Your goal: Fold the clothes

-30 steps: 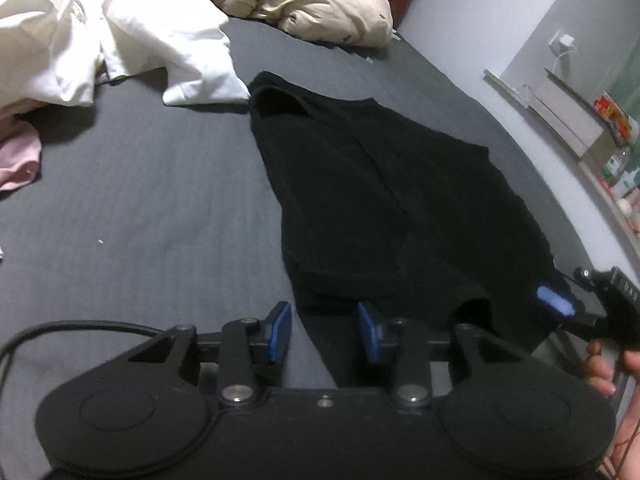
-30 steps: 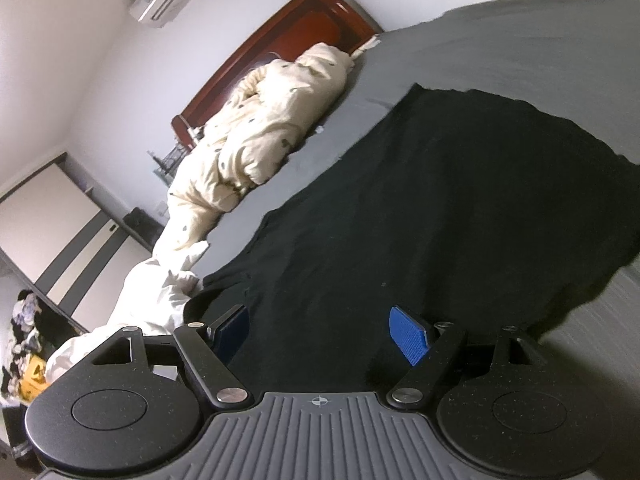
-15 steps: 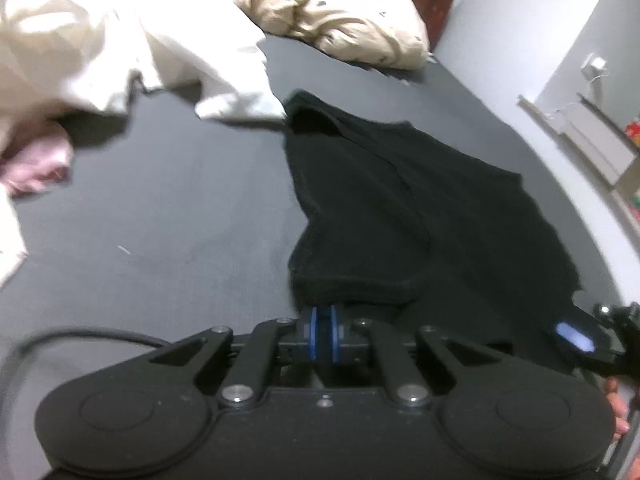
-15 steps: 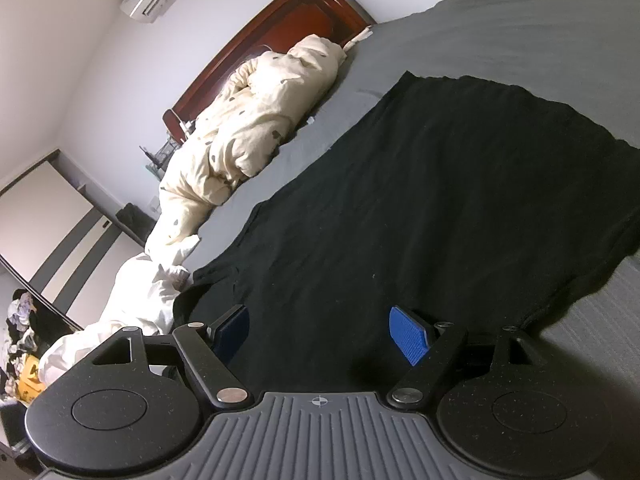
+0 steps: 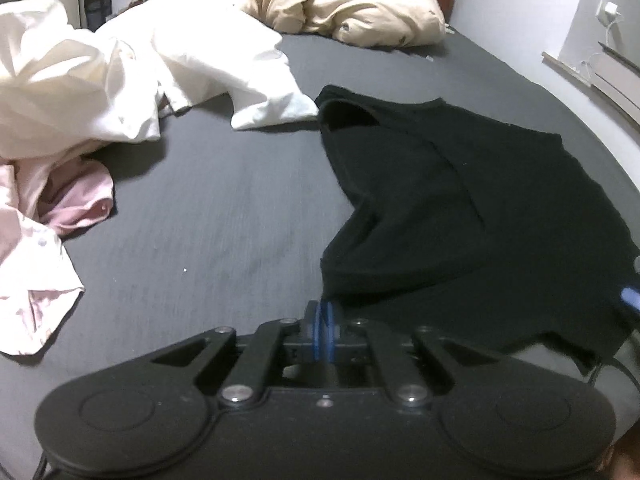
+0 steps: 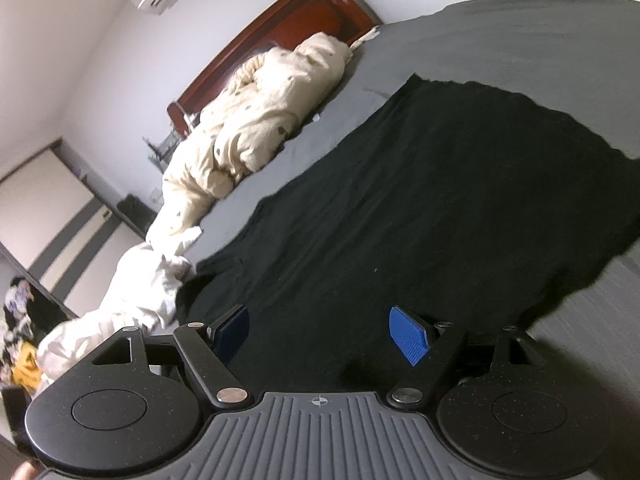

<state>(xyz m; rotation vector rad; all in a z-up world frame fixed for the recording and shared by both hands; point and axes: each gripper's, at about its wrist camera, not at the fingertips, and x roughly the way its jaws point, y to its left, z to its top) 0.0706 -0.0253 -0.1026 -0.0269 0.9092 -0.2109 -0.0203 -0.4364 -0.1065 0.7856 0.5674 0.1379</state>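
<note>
Black garment: a black T-shirt (image 5: 460,200) lies spread flat on the dark grey bed sheet (image 5: 224,216), towards the right side of the bed in my left view.
My left gripper (image 5: 323,330): the jaws are clenched, blue pads pressed together at the shirt's near corner; whether cloth is pinched between them I cannot tell.
My right gripper (image 6: 320,334): the jaws are released and stand wide over the shirt's near edge, pads gripping nothing.
White clothes (image 5: 132,68): heaped near the bed's far left.
Pink shirt (image 5: 36,248): crumpled by the left edge.
Beige duvet (image 6: 256,128): bunched against the wooden headboard (image 6: 288,28).
</note>
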